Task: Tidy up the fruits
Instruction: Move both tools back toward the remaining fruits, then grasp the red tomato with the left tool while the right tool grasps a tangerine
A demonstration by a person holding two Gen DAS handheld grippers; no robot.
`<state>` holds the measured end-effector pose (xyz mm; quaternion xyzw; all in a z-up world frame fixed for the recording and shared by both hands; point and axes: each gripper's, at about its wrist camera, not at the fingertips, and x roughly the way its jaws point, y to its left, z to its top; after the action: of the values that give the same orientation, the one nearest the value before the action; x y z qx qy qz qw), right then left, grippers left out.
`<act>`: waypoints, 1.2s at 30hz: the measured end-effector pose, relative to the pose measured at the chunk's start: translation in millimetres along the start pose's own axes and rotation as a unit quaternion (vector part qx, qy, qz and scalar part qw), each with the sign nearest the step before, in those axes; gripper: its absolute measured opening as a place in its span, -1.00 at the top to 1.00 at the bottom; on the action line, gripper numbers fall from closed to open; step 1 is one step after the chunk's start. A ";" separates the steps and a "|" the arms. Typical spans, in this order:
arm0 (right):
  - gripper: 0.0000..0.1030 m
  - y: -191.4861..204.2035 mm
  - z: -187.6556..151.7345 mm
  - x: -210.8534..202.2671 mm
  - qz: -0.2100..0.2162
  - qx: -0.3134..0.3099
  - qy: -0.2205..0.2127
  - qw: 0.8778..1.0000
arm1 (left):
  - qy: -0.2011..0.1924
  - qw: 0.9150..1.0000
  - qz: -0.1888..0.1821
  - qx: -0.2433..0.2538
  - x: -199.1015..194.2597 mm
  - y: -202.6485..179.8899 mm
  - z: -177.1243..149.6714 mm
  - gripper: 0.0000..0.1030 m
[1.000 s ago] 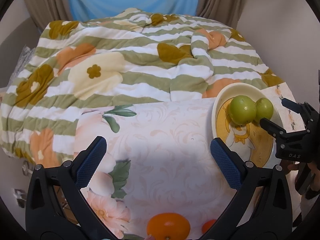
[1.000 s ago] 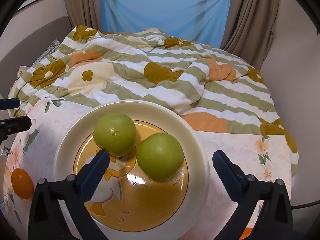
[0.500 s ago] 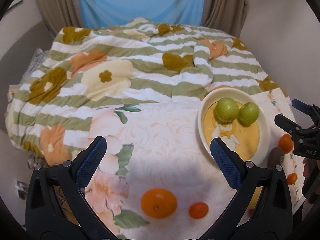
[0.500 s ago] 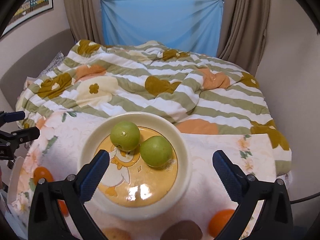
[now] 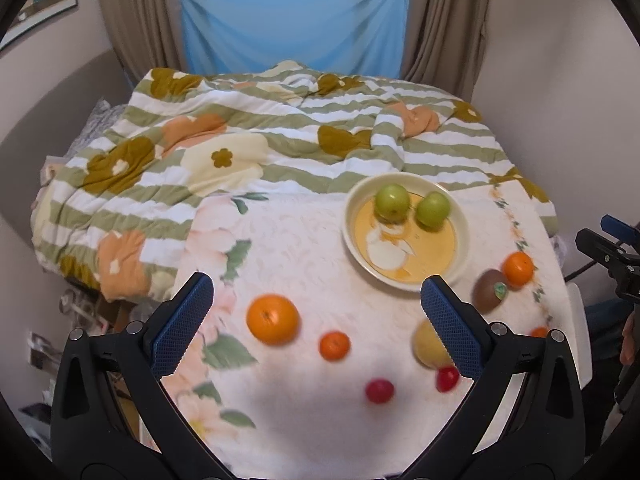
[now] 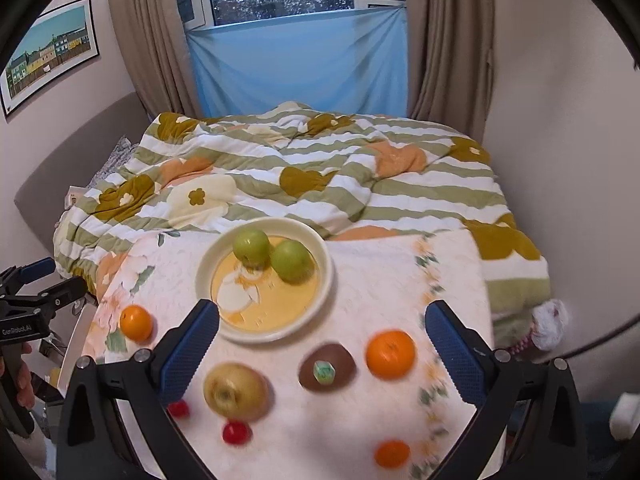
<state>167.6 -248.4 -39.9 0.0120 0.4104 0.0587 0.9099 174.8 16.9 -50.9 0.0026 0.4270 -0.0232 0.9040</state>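
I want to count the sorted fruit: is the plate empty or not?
Not empty. The plate holds two green apples; the other fruit lies on the cloth.

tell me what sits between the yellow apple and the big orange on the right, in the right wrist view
A brown kiwi with a small green sticker lies between the yellow apple and the orange, apart from both, on the floral cloth. The right wrist view shows it.

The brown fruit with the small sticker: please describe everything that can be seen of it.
The brown fruit is a dull brown oval, possibly a kiwi, with a small green and white sticker on top. It lies on the flowered cloth, in front of the plate, between the yellowish fruit and an orange. It appears to touch neither. No gripper holds it.
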 end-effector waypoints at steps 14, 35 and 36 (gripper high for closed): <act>-0.99 -47.3 -78.3 -33.4 -0.035 0.014 0.024 0.999 | 0.001 0.999 -0.030 -0.013 -20.2 -60.7 -80.0 -1.00; -0.99 -69.8 -155.7 44.3 -0.042 0.050 0.060 0.996 | 0.061 0.995 -0.066 0.045 89.4 -131.0 -154.9 -0.56; -0.99 -69.8 -156.7 46.4 -0.042 0.051 0.062 0.996 | 0.064 0.995 -0.066 0.046 91.7 -132.2 -155.0 -0.52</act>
<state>87.5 -316.4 -183.1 0.0372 0.4689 -0.0002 0.8825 107.5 -115.0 -218.2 0.0173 0.4814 -0.1026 0.8703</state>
